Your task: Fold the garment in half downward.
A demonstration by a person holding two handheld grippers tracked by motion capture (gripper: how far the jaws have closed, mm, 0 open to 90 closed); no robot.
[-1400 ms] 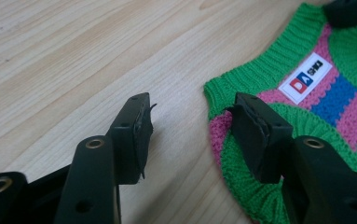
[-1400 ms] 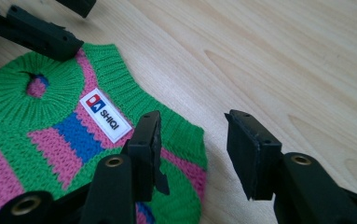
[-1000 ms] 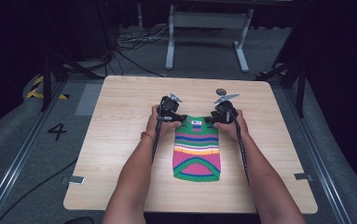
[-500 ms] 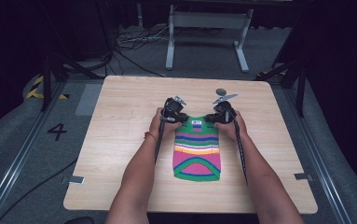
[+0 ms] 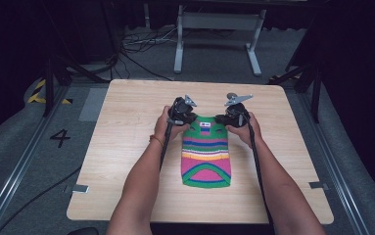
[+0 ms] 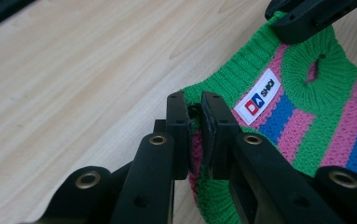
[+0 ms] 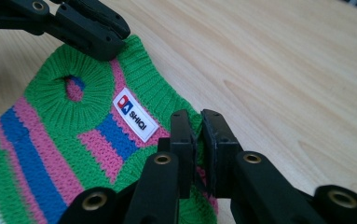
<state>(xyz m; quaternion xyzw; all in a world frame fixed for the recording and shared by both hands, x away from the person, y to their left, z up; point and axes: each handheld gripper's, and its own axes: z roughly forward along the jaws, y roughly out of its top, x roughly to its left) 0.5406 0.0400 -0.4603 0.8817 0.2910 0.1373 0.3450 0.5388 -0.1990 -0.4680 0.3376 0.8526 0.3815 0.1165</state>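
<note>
**Open wood on all sides; the knit and two clamped grippers fill the middle**

In the high view the table lies bare across the left of the frame, the right, and a strip along the far edge at the top. The striped sweater lies flat in the centre, running down toward the near edge. At its top corners stand the left gripper and the right gripper, each closed on the knit's edge, with a narrow gap of collar between them. The forearms come up from the bottom of the frame beside the sweater, and cables trail along them.
</note>
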